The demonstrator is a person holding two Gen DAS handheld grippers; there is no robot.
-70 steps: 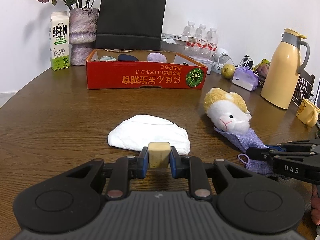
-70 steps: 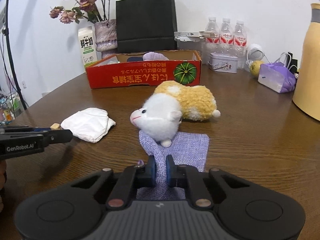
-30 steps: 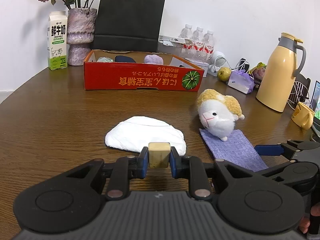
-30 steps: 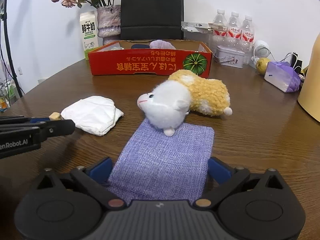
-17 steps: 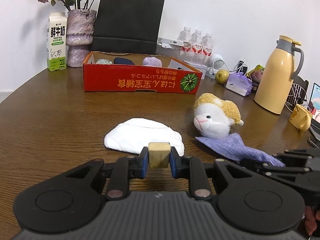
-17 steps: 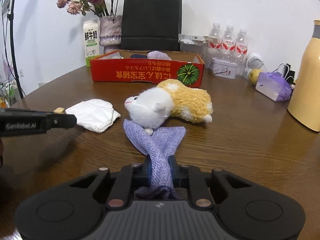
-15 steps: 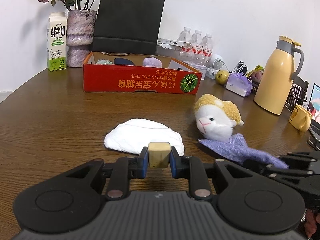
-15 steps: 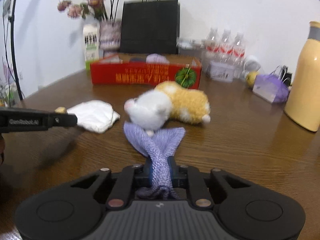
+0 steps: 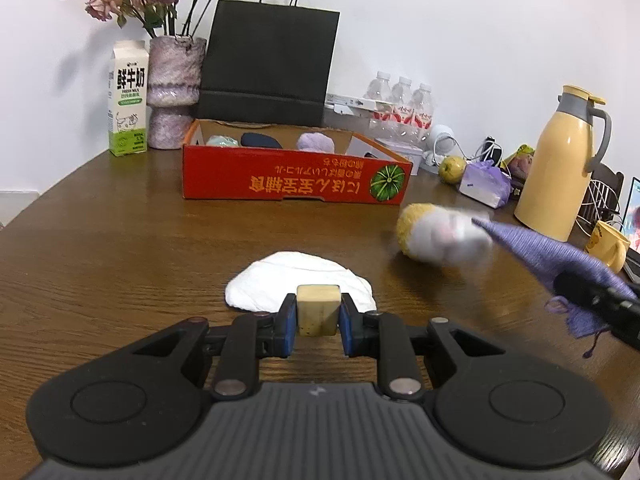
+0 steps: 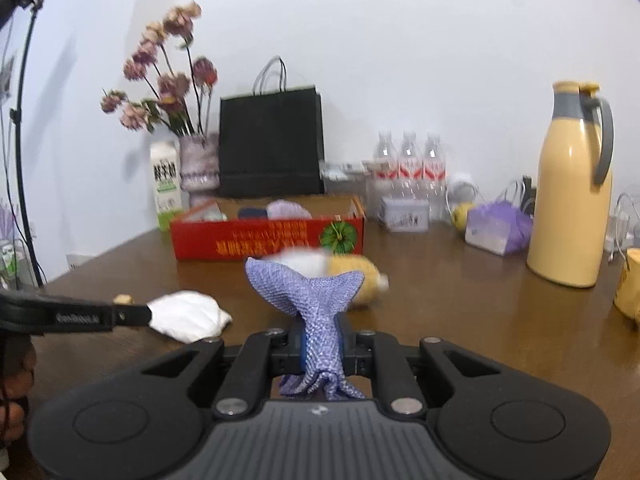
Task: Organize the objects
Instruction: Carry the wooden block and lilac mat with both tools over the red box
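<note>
Right now, in the left wrist view, the left tongs sit low in the middle of the frame, clamped on a small tan block that fills the gap between the blue pads. Just beyond them a white folded cloth lies on the brown table. Further up, in the middle of the frame, stands the red cardboard box, open at the top, with a few soft things already inside. At the right edge the purple cloth hangs off the table, pinched at its lower end by the right tongs, and the blurred plush toy lies on the table just left of it. In the right wrist view, the right tongs at lower centre are pressed together on the bunched purple cloth, which fans upward in front of the toy and the box. The left tongs reach in from the left edge with the block at their tip, beside the white cloth. Judging by this, the step in hand is lifting the purple cloth clear to put it away, while the block waits in the other grip. The next move probably calls for carrying the cloth up and over the near wall of the box, keeping its loose end from dragging the toy, and only then letting go.
</note>
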